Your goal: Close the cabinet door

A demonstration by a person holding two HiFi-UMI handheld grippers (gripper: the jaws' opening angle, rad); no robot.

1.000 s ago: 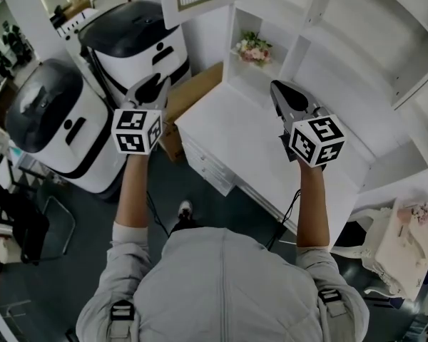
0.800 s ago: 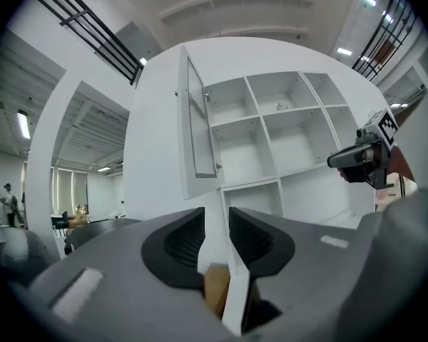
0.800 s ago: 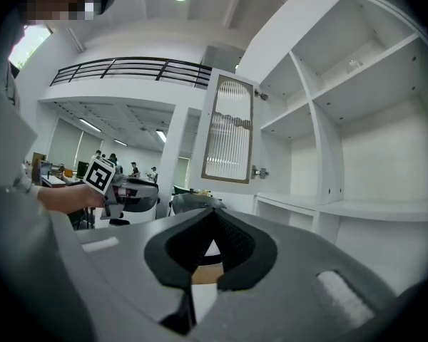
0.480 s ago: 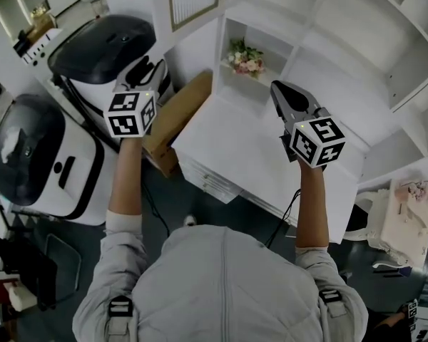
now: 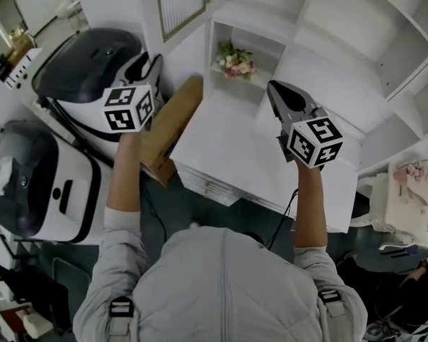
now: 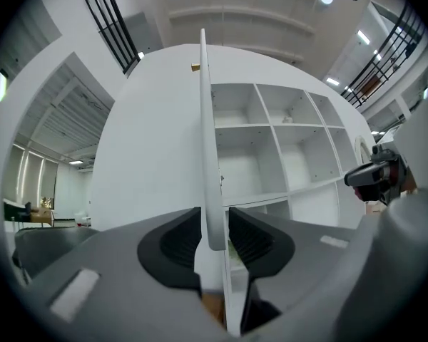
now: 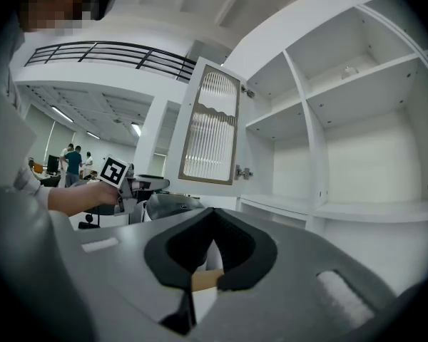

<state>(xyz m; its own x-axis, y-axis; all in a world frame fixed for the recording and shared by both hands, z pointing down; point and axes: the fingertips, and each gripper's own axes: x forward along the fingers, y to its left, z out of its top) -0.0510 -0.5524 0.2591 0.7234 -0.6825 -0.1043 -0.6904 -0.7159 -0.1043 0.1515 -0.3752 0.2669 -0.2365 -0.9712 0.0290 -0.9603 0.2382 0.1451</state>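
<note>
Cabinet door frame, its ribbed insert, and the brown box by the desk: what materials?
Cabinet door frame: likely painted wood or MDF; flat matte white.
Ribbed insert: looks like fluted glass or acrylic; vertical ridges, translucent.
Brown box: cardboard, judging by plain tan matte faces.

Left tool (image 6: 214, 228) held forward, jaws apart, just been closing, nothing gripped; right tool (image 7: 212, 218) level, jaws together.

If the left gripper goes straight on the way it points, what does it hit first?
Probably the edge of the open cabinet door, dead ahead of the left gripper; its jaws, just closing, stand apart, gripping nothing.
</note>
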